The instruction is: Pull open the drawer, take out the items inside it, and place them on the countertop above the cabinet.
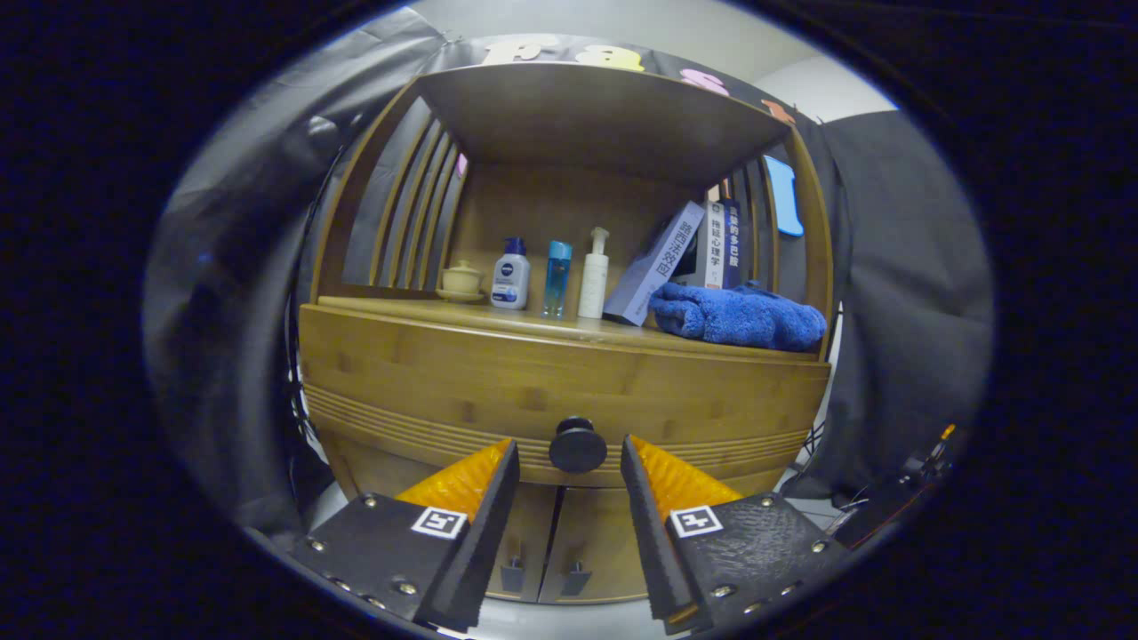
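Gripper view. One wooden cabinet (560, 382), with one drawer (498, 391) across its front, closed flush; its contents are hidden. One round dark knob (577, 444) at the drawer's lower middle. Below the drawer, two small cabinet doors (569, 551), each with one small dark pull, both closed.

Gripper (569, 462): fingers spread wide apart, holding nothing. The knob sits in the gap between the fingertips, just ahead of them; whether either finger touches it cannot be told, and neither appears to press on it.

Table, i.e. the countertop (533, 322) above the drawer, under a slatted shelf canopy. Items standing on it, counted:
- one small lidded cup on a saucer (460, 280), toward the far-left slats;
- one white bottle with a dark blue cap (511, 276), just beside the cup;
- one slim clear blue bottle (556, 277), next along;
- one white pump bottle (594, 276), next along;
- one pale book (656, 262) leaning tilted against the others;
- upright books (722, 244) behind it, at least two, exact count uncertain;
- one folded blue towel (742, 316) lying in front of the books.

Progress, as judged: at the very start. The drawer is not yet pulled open, nothing has been taken out, and no item on the table can be identified as having come from the drawer. Remaining: close the fingers on the knob, pull the drawer out, lift out each item, set them on the table, where bare wood shows along its front edge.
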